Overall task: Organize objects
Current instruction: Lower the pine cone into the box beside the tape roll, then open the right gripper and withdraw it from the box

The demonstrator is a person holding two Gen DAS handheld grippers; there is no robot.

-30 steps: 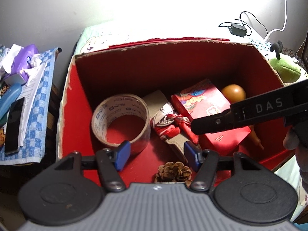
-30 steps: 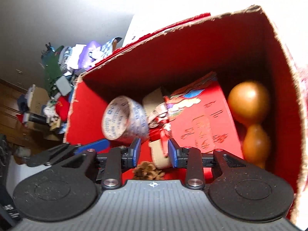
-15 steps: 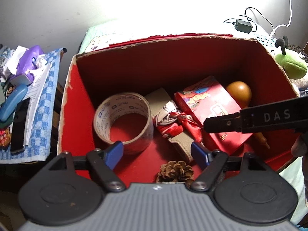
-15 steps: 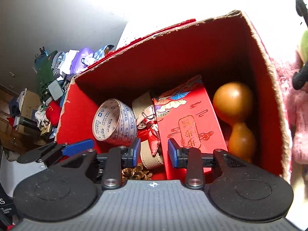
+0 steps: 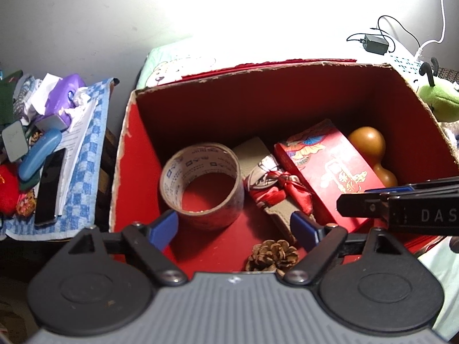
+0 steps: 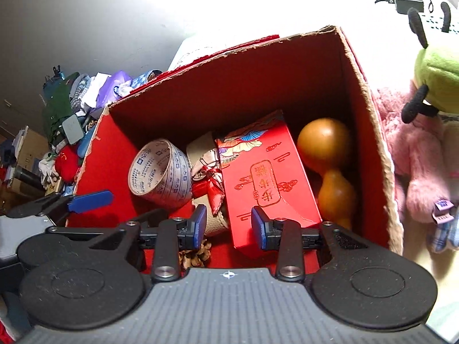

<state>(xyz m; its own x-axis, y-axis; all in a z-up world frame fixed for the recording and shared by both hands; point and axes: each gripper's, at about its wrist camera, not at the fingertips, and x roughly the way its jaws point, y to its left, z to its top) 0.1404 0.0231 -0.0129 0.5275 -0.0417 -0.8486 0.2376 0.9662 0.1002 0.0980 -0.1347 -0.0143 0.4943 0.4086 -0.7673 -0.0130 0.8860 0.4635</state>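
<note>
Both claws hung empty above the red box (image 6: 370, 132): my right gripper (image 6: 228, 227) stood narrowly parted over the red packet (image 6: 266, 183), my left gripper (image 5: 239, 227) spread wide near the tape roll (image 5: 202, 189). I judged the packet leaned on the wrapped bundle (image 5: 275, 189) for want of room, its long axis running front to back beside the gourd (image 6: 330, 166).

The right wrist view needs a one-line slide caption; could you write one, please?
Open right gripper above red box holding tape roll, red envelope, gourd.

"DAS" on right claw (image 5: 373, 205), gold Chinese characters on red box (image 6: 265, 183)
</note>
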